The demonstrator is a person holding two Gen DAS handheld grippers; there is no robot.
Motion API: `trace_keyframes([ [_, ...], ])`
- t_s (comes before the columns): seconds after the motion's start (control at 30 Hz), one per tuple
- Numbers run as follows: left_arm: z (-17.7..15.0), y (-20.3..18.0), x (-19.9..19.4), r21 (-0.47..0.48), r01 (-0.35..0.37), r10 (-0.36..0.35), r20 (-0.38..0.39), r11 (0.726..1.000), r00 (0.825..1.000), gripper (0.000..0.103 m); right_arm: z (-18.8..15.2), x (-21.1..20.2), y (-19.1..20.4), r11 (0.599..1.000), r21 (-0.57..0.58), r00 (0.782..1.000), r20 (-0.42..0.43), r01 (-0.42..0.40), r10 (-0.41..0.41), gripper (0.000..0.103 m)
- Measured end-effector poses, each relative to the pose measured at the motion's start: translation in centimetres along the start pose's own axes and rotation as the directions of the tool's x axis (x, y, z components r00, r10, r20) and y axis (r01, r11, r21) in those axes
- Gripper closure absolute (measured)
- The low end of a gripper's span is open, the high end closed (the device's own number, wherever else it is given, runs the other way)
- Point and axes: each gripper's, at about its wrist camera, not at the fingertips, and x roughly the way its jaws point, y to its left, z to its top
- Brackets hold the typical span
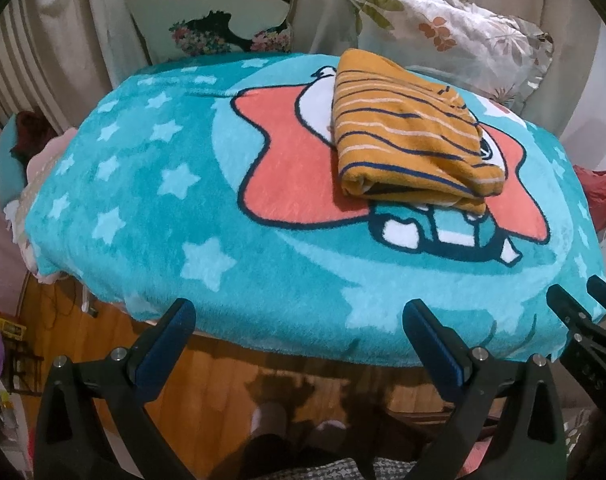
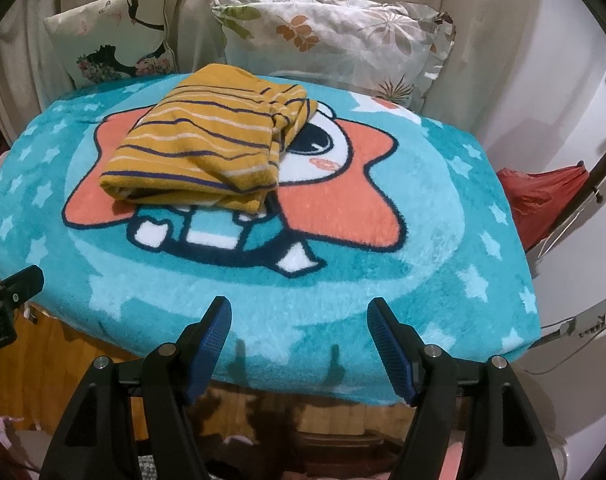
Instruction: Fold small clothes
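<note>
A striped shirt (image 1: 413, 128) lies folded into a compact bundle near the middle of the blanket (image 1: 151, 184) covering the surface, apparently finished. Both tools hang back at the near edge, well apart from it: left tool (image 1: 299, 332) and right tool (image 2: 299, 328) spread wide, grasping nothing.

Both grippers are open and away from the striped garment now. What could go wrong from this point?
1. The folded striped garment looks loose at its right side, where bunched layers could spread.
2. The blanket overhangs the near edge; a low approach by the left gripper or right gripper might snag and drag it.
</note>
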Motion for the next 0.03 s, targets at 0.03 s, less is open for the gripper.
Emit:
trace_keyframes([
  [0.03,-0.02,-0.16,-0.09,0.011,-0.006,0.006,0.007,1.000,1.000,0.000,0.02,0.16,-0.03,1.000,0.001,1.000,-0.003,-0.003,0.003,0.028],
])
